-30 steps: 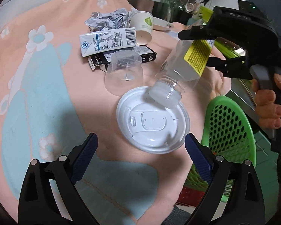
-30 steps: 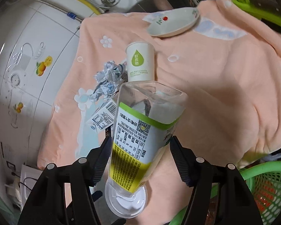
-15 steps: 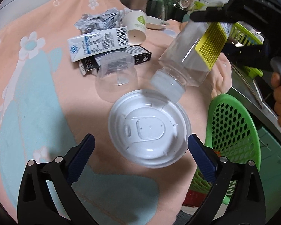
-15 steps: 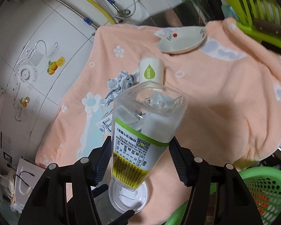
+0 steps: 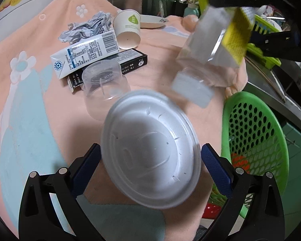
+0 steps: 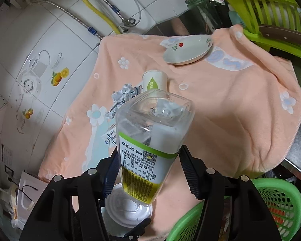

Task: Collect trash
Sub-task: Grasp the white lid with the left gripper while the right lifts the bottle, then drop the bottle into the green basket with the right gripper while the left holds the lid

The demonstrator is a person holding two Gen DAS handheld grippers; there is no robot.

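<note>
A round white plastic lid (image 5: 150,150) lies between the fingers of my left gripper (image 5: 150,166). The jaws stand wide and the rim reaches close to both blue pads (image 5: 86,166); I cannot tell whether it touches them. My right gripper (image 6: 148,170) is shut on a clear bottle (image 6: 150,136) with a yellow and green label, held cap-down above the lid (image 6: 128,208). From the left wrist the bottle (image 5: 202,64) hangs at the upper right in the right gripper (image 5: 248,20), over the towel's edge.
On the peach towel (image 5: 30,110) lie a clear upturned cup (image 5: 104,84), a milk carton (image 5: 86,52), a black box (image 5: 130,60), a paper cup (image 5: 128,28), crumpled foil (image 5: 88,28) and a plate (image 6: 188,50). A green basket (image 5: 254,140) stands below the towel's right edge.
My left gripper opened wider and moved forward, so the lid now sits between its fingers. The right gripper carried the bottle up and to the right, off the lid.
</note>
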